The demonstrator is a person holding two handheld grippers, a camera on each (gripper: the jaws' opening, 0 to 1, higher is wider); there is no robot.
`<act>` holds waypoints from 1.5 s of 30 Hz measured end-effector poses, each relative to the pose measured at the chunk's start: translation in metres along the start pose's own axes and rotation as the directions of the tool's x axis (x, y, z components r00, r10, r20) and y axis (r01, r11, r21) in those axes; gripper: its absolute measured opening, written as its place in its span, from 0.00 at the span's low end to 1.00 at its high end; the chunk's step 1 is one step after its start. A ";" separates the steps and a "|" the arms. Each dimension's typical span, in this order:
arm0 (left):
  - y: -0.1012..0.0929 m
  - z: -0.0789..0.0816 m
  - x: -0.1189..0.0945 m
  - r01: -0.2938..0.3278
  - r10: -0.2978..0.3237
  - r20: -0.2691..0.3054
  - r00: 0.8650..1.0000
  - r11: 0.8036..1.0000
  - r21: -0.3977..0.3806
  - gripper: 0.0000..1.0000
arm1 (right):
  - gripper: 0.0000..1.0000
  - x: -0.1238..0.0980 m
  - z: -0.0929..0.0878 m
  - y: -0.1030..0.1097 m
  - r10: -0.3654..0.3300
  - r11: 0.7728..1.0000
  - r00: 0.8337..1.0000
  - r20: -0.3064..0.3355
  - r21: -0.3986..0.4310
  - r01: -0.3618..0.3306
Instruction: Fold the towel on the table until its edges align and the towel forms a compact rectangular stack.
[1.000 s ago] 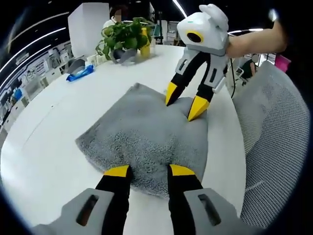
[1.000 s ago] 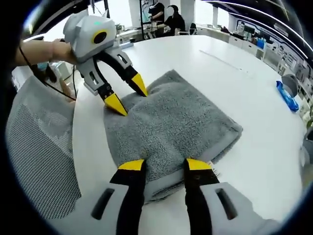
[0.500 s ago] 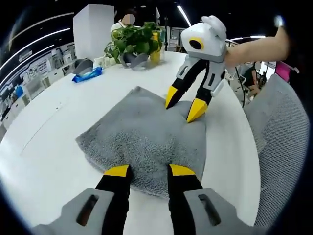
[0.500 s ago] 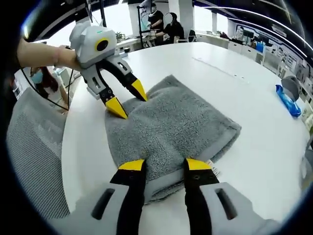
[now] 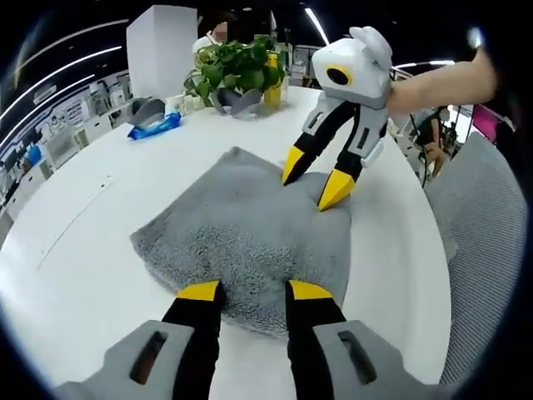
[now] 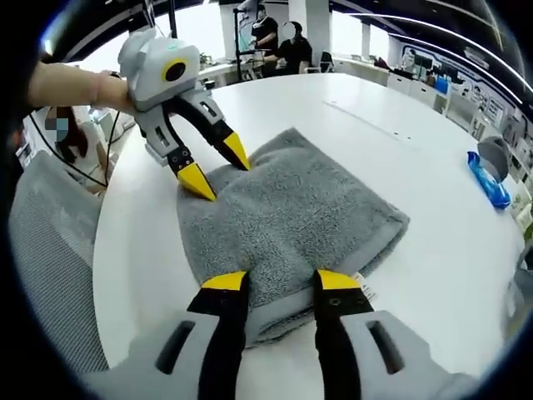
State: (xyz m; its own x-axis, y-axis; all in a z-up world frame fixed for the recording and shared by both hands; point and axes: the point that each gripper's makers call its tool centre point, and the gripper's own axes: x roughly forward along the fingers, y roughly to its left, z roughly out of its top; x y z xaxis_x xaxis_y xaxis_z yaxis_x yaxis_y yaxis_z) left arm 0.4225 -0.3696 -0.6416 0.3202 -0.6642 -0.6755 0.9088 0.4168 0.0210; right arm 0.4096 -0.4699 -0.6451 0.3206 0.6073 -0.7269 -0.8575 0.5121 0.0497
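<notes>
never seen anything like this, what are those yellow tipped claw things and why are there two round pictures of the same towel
Each claw is a hand-held gripper: a person holds one in each hand, and a fisheye camera rides on each, hence two round pictures. In the left gripper view, the left hand-held gripper rises from the bottom and the right hand-held gripper faces it across the table. The right gripper view is the reverse, seen from the opposite side. Between them, a folded gray towel lies on a white table. Both grippers are open, tips resting on opposite ends of the towel, gripping nothing. Further off are a potted plant and a blue packet.
</notes>
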 end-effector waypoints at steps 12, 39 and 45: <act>-0.012 0.024 -0.038 -0.044 0.080 0.214 0.973 0.985 -0.167 0.51 | 0.55 -0.033 0.004 0.009 -0.085 0.996 0.989 0.123 0.026 0.082; -0.086 0.035 -0.218 -0.319 0.511 0.464 0.724 0.844 -0.431 0.99 | 0.99 -0.201 -0.012 0.084 -0.360 0.932 0.823 0.439 0.205 0.298; -0.102 0.039 -0.212 -0.387 0.531 0.451 0.718 0.842 -0.376 0.97 | 0.91 -0.202 -0.028 0.085 -0.430 0.895 0.798 0.422 0.318 0.314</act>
State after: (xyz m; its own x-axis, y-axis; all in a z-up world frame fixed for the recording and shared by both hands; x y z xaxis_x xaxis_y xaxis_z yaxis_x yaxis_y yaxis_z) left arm 0.2729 -0.2956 -0.4716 0.8329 -0.5351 -0.1412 0.5408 0.8412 0.0016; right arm 0.2608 -0.5667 -0.5133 0.7947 0.5206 -0.3122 -0.5383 0.8420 0.0338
